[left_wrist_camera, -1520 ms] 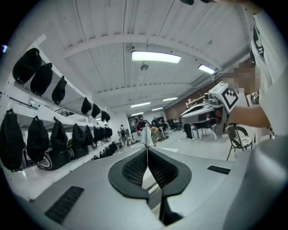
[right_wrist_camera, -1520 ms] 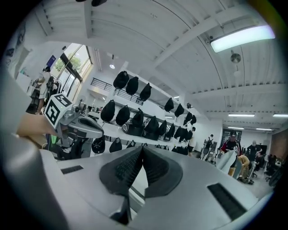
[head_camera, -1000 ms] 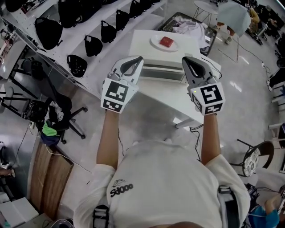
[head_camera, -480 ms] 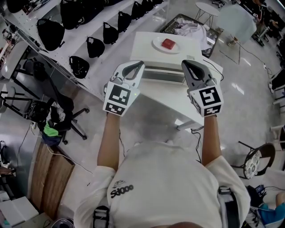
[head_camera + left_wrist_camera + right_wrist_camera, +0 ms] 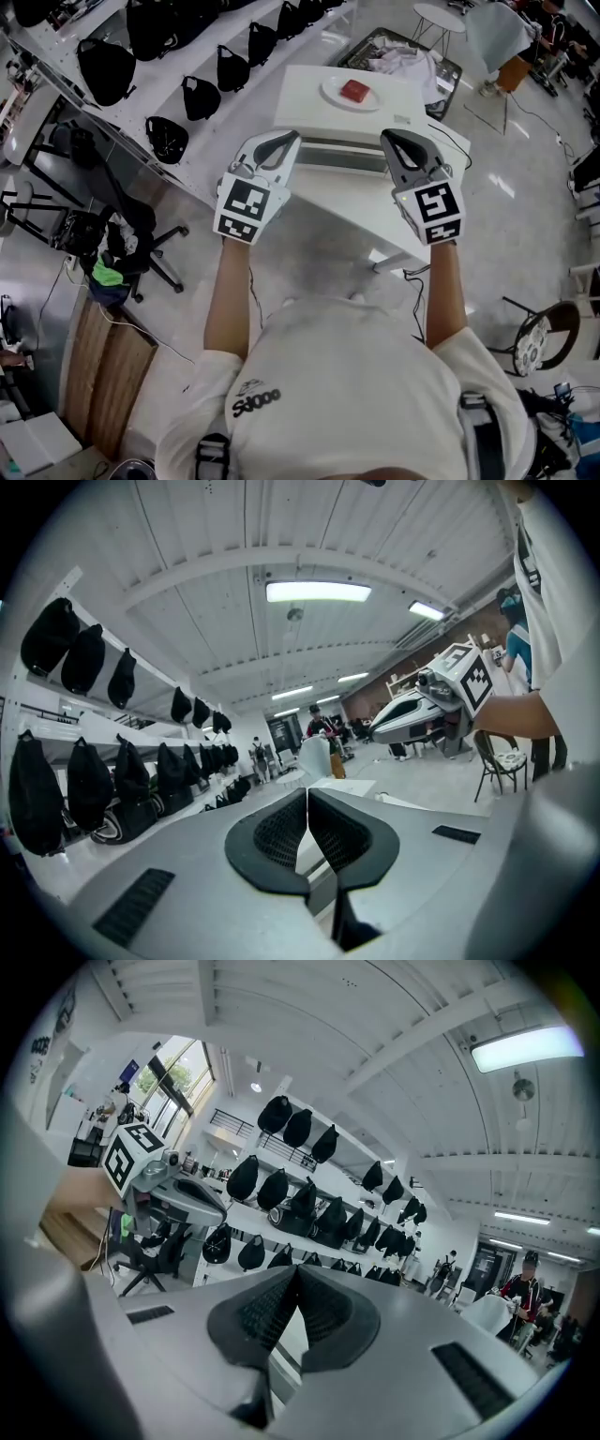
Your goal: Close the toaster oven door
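Observation:
A white toaster oven [image 5: 328, 117] stands on a white table [image 5: 412, 220] below me, its front strip [image 5: 342, 155] facing me; I cannot tell how its door stands. On its top lies a white plate [image 5: 328, 92] with a red piece [image 5: 353, 89]. My left gripper [image 5: 286, 141] hangs in the air over the oven's left front, shut and empty. My right gripper [image 5: 389, 141] hovers over the right front, shut and empty too. In the left gripper view the left gripper's [image 5: 307, 803] pads meet. The right gripper's [image 5: 298, 1283] pads meet in its own view.
Shelves with black bags [image 5: 178, 94] run along the left. An office chair [image 5: 141, 253] stands at the lower left. A tray with cloth [image 5: 403, 56] sits behind the table. A round chair [image 5: 530, 337] stands at the right, and cables lie on the floor.
Both grippers have stayed nearly in place, drifting only slightly. A person at the back right has shifted.

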A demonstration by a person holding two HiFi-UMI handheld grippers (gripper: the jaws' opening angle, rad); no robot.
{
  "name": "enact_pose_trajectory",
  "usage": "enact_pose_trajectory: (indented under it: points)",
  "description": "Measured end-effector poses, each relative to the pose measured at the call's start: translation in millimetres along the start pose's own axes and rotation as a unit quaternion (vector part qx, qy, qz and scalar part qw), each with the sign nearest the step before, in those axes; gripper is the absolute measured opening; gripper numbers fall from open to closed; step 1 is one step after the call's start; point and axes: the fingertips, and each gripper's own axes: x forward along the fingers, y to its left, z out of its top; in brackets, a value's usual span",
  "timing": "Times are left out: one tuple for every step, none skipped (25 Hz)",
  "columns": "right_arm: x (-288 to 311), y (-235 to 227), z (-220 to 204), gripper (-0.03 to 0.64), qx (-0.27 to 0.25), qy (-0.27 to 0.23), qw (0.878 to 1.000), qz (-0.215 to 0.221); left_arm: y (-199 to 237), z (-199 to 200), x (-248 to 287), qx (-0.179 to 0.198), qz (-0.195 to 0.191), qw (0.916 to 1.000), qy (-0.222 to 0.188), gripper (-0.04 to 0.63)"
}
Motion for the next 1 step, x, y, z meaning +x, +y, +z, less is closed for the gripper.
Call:
enact_pose_trajectory:
  points:
    - [0.2,1.0,-1.6,0.009,-0.004,0.003,1.000,0.002,0.0,-1.2,-0.4,-0.003,-0.001,1.0000,0.000,0.020]
